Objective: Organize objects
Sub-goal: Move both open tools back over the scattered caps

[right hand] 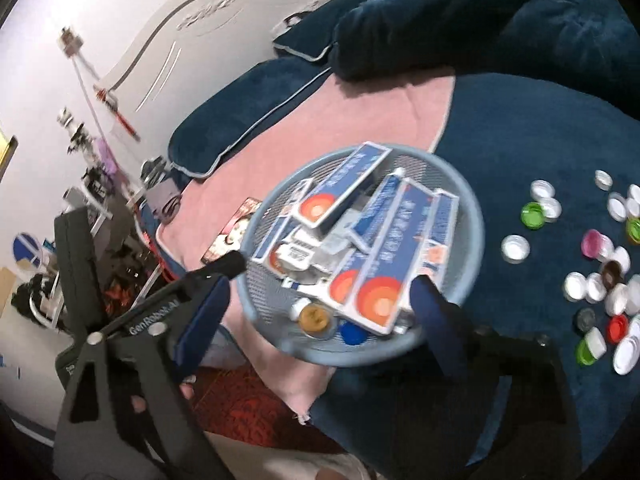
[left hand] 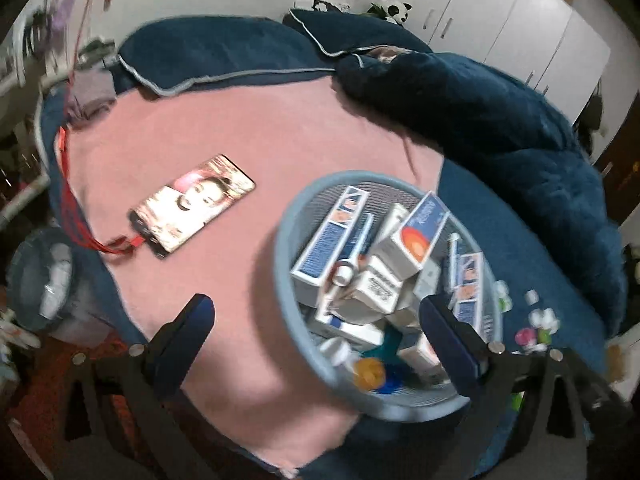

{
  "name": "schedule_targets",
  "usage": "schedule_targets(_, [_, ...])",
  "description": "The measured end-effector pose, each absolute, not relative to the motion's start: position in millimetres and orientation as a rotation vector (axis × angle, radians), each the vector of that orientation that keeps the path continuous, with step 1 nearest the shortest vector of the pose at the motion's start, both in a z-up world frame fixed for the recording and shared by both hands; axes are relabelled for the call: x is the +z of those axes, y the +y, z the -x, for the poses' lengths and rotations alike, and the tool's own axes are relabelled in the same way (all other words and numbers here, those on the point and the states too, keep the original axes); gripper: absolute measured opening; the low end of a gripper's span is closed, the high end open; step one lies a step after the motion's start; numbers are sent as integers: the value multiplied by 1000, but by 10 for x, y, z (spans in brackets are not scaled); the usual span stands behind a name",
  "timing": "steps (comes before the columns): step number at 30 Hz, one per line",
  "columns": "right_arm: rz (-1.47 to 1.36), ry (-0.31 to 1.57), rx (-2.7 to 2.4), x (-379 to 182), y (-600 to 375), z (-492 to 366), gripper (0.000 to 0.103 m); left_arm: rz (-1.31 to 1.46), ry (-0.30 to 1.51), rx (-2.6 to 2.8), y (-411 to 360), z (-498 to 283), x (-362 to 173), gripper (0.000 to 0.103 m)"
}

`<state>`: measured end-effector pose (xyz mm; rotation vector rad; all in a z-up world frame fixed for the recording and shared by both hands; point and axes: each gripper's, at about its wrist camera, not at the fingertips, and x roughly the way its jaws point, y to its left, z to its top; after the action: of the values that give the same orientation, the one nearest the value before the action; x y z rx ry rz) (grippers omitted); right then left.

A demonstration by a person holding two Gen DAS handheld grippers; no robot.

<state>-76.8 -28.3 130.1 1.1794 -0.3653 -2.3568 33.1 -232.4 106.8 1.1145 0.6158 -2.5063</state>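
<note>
**Basket of boxes on a bed, both claws spread wide**

A bedroom: a bed [left hand: 500,216] under a dark blue plush cover, a pink blanket [left hand: 240,152] laid across it, white wardrobe doors behind.

The left claw [left hand: 324,332] is released, its blue-padded fingers spread well apart and gripping nothing; one finger sits over the pink blanket, the other over the near rim of the round pale-blue mesh basket [left hand: 288,216]. The right claw [right hand: 316,312] is likewise released and empty, its fingers straddling the same basket [right hand: 476,216] from the near side; whether either touches the rim cannot be told.

The basket rests where the pink blanket's edge meets the blue cover, toward the bed's near edge. It is piled with white-and-blue medicine cartons bearing orange circles [right hand: 380,264], plus a small white bottle [left hand: 336,350] and an amber-capped one [left hand: 370,372].

A smartphone with a lit screen [left hand: 192,204] lies flat on the pink blanket, well apart from the basket, a red lanyard [left hand: 116,244] at its end. Loose plastic bottle caps in white, green, pink and red [right hand: 600,264] lie scattered on the blue cover beside the basket.
</note>
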Motion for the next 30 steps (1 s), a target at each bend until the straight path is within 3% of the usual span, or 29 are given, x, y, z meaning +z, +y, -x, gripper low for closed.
schedule_targets(4, [-1208,-282,-2403,1295,-149,719,103,-1154,503,-2527,-2148,-337,1082,103])
schedule_targets(8, [-1269,-184,-2467,1266,58,696,103,-1192,434,-2577,-1899,-318,1124,103])
schedule_targets(23, [-1438,-170,-2660,1474,1350,582,103,-1286,249,-2789,-711,-127,1393,103])
schedule_targets(30, [-1547,-314,-2782,1225,2138,386,103,-1458,198,-2872,13,25,1230,103])
